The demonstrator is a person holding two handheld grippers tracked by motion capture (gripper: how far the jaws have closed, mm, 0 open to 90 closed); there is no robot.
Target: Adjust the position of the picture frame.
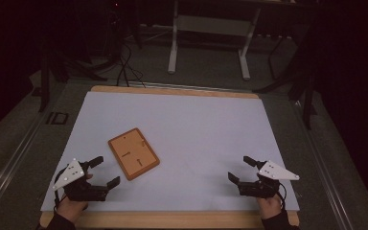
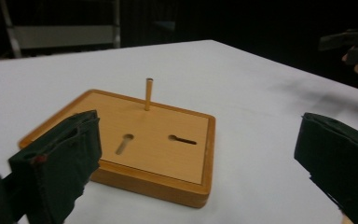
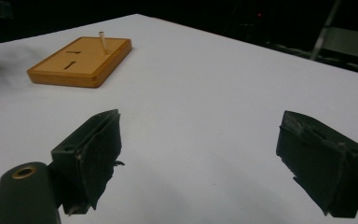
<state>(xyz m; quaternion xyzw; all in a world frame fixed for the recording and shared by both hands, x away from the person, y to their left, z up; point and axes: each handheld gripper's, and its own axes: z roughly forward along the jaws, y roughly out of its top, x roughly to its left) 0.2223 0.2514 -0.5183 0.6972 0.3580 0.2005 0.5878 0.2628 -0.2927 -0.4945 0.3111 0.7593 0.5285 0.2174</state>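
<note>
White sheeting covers the counter (image 1: 196,124) in the high view; a wooden board (image 1: 133,153) lies just ahead of the left gripper (image 1: 103,171), jaws wide; the right gripper (image 1: 242,169) sits well apart, jaws wide. Left gripper view: board with upright peg (image 2: 148,94) between the jaws. Right gripper view: board far beyond the left-hand jaw.
</note>
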